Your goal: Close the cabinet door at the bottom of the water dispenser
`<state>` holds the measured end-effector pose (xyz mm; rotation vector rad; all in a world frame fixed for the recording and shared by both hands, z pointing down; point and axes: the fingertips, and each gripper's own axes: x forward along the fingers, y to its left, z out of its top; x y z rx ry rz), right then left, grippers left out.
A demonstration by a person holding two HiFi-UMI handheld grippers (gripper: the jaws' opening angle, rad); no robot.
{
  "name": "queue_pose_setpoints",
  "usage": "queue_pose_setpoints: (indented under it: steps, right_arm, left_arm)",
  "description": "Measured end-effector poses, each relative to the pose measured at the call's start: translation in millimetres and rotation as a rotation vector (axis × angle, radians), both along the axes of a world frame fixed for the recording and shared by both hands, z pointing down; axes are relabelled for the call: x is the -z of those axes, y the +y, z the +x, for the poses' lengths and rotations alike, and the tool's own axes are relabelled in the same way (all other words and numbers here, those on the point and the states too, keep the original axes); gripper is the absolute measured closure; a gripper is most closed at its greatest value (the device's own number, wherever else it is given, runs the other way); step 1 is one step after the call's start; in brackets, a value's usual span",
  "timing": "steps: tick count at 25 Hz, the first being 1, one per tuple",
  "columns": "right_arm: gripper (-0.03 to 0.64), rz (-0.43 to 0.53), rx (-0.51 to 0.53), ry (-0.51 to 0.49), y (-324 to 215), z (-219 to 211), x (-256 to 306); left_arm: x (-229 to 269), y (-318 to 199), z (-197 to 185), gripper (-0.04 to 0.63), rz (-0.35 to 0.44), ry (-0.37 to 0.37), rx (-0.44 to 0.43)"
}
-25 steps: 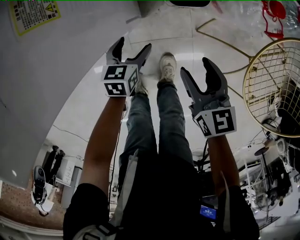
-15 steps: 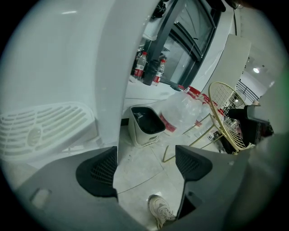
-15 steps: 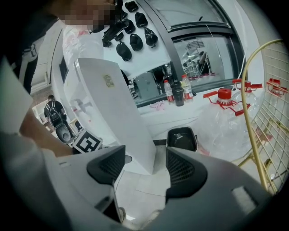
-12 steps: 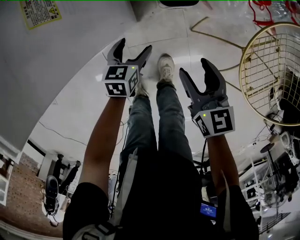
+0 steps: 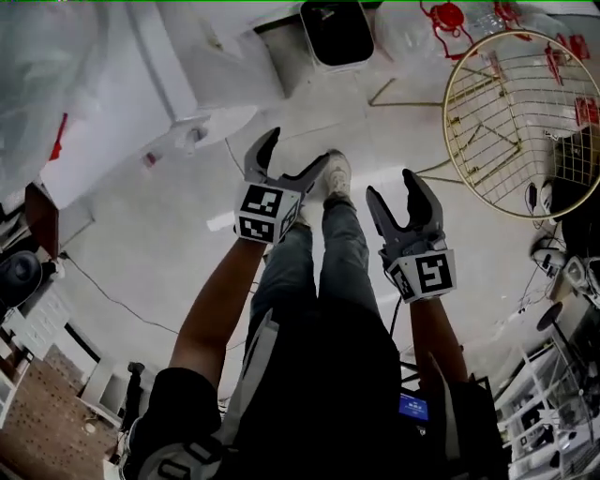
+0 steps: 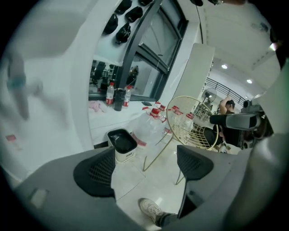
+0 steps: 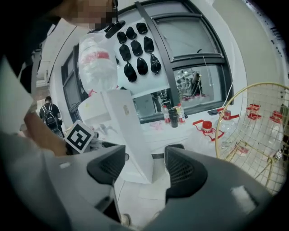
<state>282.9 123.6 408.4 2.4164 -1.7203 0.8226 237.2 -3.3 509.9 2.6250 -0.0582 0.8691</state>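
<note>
Left gripper (image 6: 144, 168): pads (image 6: 95, 173) set well apart and clamped on nothing. In the gap, only floor tile, with a white sneaker (image 6: 150, 210) at six o'clock.

Right gripper (image 7: 146, 169): jaws parted to a fair gap too, gripping nothing. Sighted through that gap, well beyond the tips, the white water dispenser (image 7: 128, 131), upright and reaching down to the floor. Cabinet door (image 7: 137, 160) on its lowest stretch, right between the two pads in line of sight but far from both. Edges too faint to tell shut from ajar. On top of the dispenser, at eleven o'clock, an upturned clear water bottle (image 7: 97, 58) with a red band. Fill level not readable.

Further out in the head view:
- Both grippers raised above the person's legs, touching nothing.
- At twelve o'clock, a white bin (image 5: 337, 33) with a black inside, contents lost in the dark.
- At two o'clock, a gold wire basket (image 5: 525, 122) on thin legs, with floor visible through the mesh.
- At one o'clock, just beyond its rim, clear jugs (image 5: 450, 17) with red caps and handles. Whether filled, impossible to tell.

Farthest out in the left gripper view, at eleven o'clock: small bottles (image 6: 116, 94) in a cluster on the window ledge, some red-labelled and one dark.
</note>
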Motion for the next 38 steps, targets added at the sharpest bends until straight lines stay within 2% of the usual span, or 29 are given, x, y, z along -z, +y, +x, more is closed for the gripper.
queue_pose_setpoints:
  steps: [5,7,13,16,20,26,30,33,38]
  right_arm:
    - [0.337,0.023,0.011,0.034,9.1,-25.4,81.6]
    - [0.337,0.068,0.02,0.067,2.2,-30.1,118.7]
    - [0.337,0.145,0.099,0.137,-18.6,-49.4,189.6]
    - [0.337,0.171,0.163,0.213,-35.7,-65.6,224.2]
    - [0.337,0.229,0.24,0.249,-61.2,-88.6,261.0]
    - [0.337,0.287,0.321,0.265,-89.7,-111.2,303.7]
    - [0.35,0.329,0.347,0.203,-100.3,-117.0,318.2]
    - [0.416,0.356,0.368,0.191,-109.6,-123.2,332.5]
    - [0.485,0.381,0.451,0.218,-127.1,-145.4,353.7]
  left_arm:
    - [110.7,13.2,-27.0,0.135,0.039,0.084,-0.041]
    - [155.0,9.7,-35.4,0.127,0.074,0.125,-0.049]
    - [273.0,-19.5,-54.5,0.127,0.179,0.248,-0.02]
    - [310.2,-35.7,-72.8,0.135,0.196,0.293,0.035]
    - [352.7,-60.2,-108.5,0.182,0.237,0.336,0.111]
    - [401.5,-91.8,-168.7,0.336,0.313,0.376,0.258]
    - [425.5,-104.3,-198.9,0.399,0.351,0.392,0.335]
    - [440.3,-112.2,-218.0,0.465,0.374,0.404,0.383]
    - [462.3,-123.4,-239.2,0.548,0.403,0.428,0.429]
